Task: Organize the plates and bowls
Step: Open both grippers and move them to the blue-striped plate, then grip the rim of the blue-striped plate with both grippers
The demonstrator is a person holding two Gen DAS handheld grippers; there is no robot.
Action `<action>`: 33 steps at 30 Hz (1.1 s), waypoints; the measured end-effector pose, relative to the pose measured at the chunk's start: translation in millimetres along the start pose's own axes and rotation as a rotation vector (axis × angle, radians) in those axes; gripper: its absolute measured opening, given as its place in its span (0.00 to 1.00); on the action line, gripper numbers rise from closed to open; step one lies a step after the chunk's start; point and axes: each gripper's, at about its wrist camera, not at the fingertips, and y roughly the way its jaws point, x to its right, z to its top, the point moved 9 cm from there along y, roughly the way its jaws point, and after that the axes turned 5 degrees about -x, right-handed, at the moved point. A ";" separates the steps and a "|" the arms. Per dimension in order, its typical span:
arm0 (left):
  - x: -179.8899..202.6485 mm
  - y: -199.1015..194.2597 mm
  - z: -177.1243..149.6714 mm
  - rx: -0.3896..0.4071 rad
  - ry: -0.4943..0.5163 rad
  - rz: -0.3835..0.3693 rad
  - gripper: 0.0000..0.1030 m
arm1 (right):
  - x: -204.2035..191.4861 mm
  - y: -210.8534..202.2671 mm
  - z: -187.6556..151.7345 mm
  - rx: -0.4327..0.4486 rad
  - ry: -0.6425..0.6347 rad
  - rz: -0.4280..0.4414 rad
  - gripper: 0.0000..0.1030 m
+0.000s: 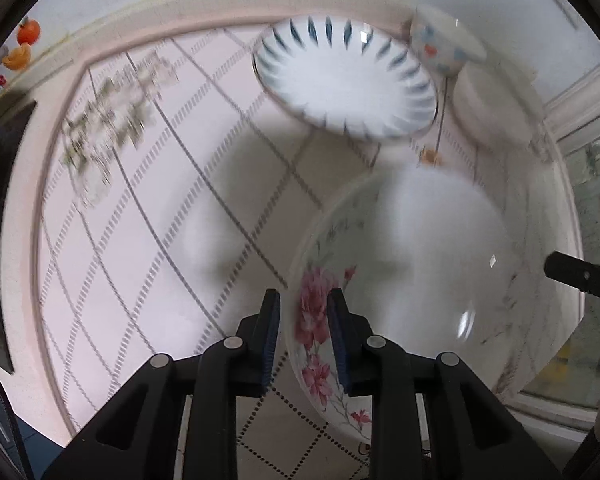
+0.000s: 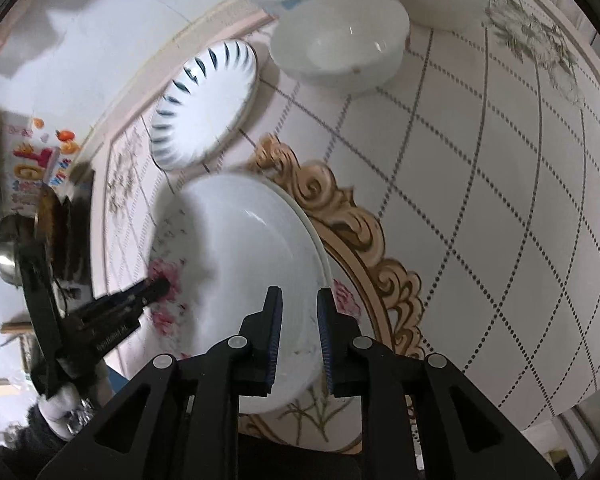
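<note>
Two plates: flowered plate (image 2: 236,264) clamped by left gripper (image 1: 303,336) and right gripper (image 2: 298,334); striped plate (image 2: 204,104) near table (image 2: 500,200) edge. Three bowls (image 2: 340,46) at far edge.

The left wrist camera sits just behind the left gripper (image 1: 304,312), looking forward and down along its two black fingers at the pink diamond-patterned tabletop (image 1: 140,208). It is very near the large white plate with pink flowers (image 1: 412,264), whose rim lies between the fingers. The right wrist camera sits likewise behind the right gripper (image 2: 299,312), close over the opposite rim of the same flowered plate (image 2: 252,248). Both views share that plate, the tabletop (image 2: 480,184) and, beyond the fingertips, the white plate with blue radial strokes (image 1: 346,76) (image 2: 204,104). The right view also catches the left gripper (image 2: 160,286) to its left.
</note>
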 end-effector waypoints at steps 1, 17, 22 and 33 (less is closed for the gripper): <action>-2.3 -9.6 8.6 0.024 -0.007 -0.009 0.22 | -4.9 -3.8 4.8 0.010 0.001 0.016 0.24; -37.5 44.1 168.6 -0.017 -0.085 -0.014 0.35 | -55.2 53.7 150.8 0.071 0.110 0.048 0.49; -36.1 63.5 192.0 -0.030 -0.042 -0.013 0.34 | -50.1 72.9 167.3 0.072 0.114 -0.012 0.35; -29.9 64.4 186.5 0.011 0.007 -0.010 0.13 | -48.7 87.4 171.9 0.098 0.034 -0.142 0.12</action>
